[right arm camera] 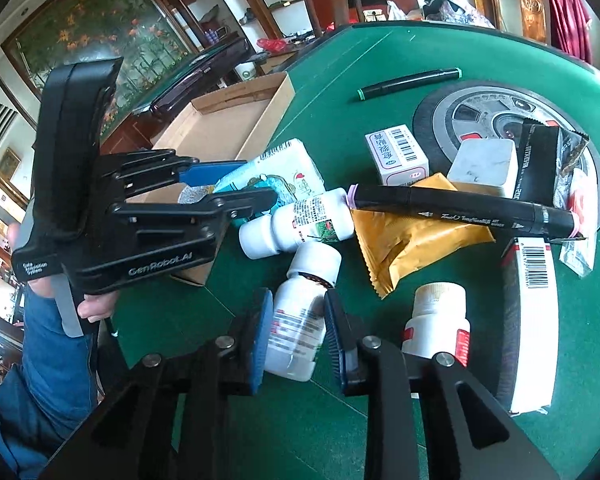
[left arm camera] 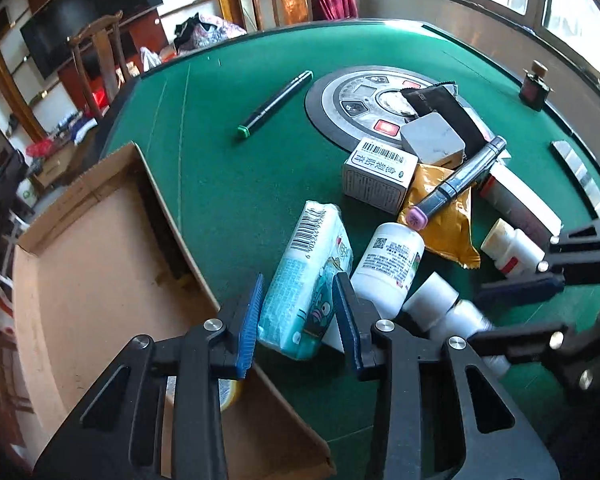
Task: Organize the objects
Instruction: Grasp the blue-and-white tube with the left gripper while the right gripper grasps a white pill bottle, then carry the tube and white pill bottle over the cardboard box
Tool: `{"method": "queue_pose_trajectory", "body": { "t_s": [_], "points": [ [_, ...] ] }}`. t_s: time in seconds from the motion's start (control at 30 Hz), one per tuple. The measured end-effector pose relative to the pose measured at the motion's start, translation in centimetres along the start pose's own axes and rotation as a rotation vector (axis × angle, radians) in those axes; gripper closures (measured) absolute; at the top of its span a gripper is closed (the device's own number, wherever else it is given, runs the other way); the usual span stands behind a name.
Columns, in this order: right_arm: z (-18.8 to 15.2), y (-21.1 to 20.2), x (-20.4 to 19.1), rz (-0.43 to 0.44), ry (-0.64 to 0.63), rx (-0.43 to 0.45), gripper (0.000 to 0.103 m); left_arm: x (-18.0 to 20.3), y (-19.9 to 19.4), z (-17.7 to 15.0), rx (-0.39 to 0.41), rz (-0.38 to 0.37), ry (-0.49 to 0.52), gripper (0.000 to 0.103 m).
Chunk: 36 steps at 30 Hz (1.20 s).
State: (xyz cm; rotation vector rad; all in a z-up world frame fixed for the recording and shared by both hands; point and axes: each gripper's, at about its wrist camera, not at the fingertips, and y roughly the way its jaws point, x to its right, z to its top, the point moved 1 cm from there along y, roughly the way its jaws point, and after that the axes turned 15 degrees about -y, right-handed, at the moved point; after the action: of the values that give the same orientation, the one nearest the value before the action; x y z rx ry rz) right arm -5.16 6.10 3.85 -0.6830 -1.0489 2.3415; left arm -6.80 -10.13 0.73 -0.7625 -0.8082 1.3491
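My left gripper [left arm camera: 298,316] clamps the tissue pack [left arm camera: 306,280], its lower end hidden, beside the cardboard box [left arm camera: 100,260]. My right gripper [right arm camera: 296,332] straddles a white bottle [right arm camera: 300,320] lying on the green table [right arm camera: 260,420]; pad contact unclear.

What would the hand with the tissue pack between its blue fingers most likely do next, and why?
Probably lift the tissue pack and swing it over the cardboard box. The left gripper has the pack between its blue pads, seemingly gripped, and the open box sits right beside it on the green table, a short move away. The task is tidying things up.
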Motion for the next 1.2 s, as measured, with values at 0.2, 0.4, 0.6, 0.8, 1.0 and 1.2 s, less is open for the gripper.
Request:
{"method": "queue_pose_trajectory", "body": {
  "t_s": [0.2,0.4,0.6,0.8,1.0,1.2],
  "points": [
    [0.1,0.6,-0.4,-0.021,0.008,-0.011,0.074,1.2,1.9,0.6,-0.041,0.048,-0.016,0.084],
    [0.4,1.4,-1.3,-0.049,-0.021,-0.036,0.069,1.0,3.1,0.6,-0.058,0.064,-0.064,0.090],
    [0.3,2.7,-2.1,-0.085,-0.060,-0.086,0.069,0.9,2.8,0.4,-0.031,0.053,-0.076,0.090],
    [0.3,2.6,-2.4,-0.113,-0.077,-0.076,0.070,-0.4,1.4,1.0,0.012,-0.016,-0.121,0.090],
    [0.5,1.9,-2.4,-0.117,-0.078,-0.030,0.070,-1.2,0.1,1.4,0.047,-0.070,-0.152,0.090],
    [0.8,1.2,-2.0,-0.112,-0.058,-0.001,0.070,-1.2,-0.7,1.5,0.066,-0.099,-0.161,0.090]
  ]
}}
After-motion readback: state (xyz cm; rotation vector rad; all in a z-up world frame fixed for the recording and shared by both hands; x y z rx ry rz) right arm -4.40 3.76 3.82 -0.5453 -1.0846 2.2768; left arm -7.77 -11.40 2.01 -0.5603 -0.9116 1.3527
